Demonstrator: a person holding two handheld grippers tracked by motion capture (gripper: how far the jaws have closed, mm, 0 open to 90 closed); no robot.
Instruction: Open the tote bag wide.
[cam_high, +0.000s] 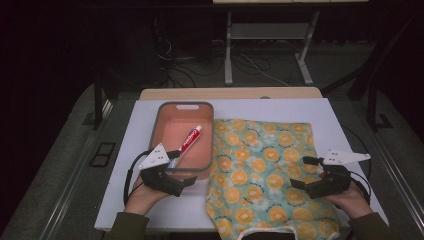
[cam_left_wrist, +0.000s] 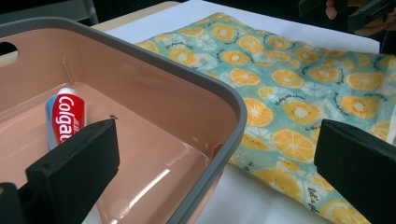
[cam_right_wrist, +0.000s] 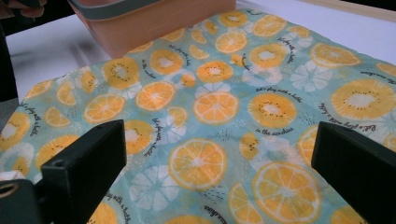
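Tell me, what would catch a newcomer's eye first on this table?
Most likely the bright cloth bag printed with orange slices, spread flat over the right half of the white table. Next, the pink tub with a grey rim just left of it, with a red and white toothpaste tube lying inside. Near the front edge, the left gripper sits open at the tub's near rim and the right gripper hangs open over the bag.

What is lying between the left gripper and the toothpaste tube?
In the left gripper view, the near grey rim of the bin and a bare stretch of its pink floor lie between the left gripper and the toothpaste tube.
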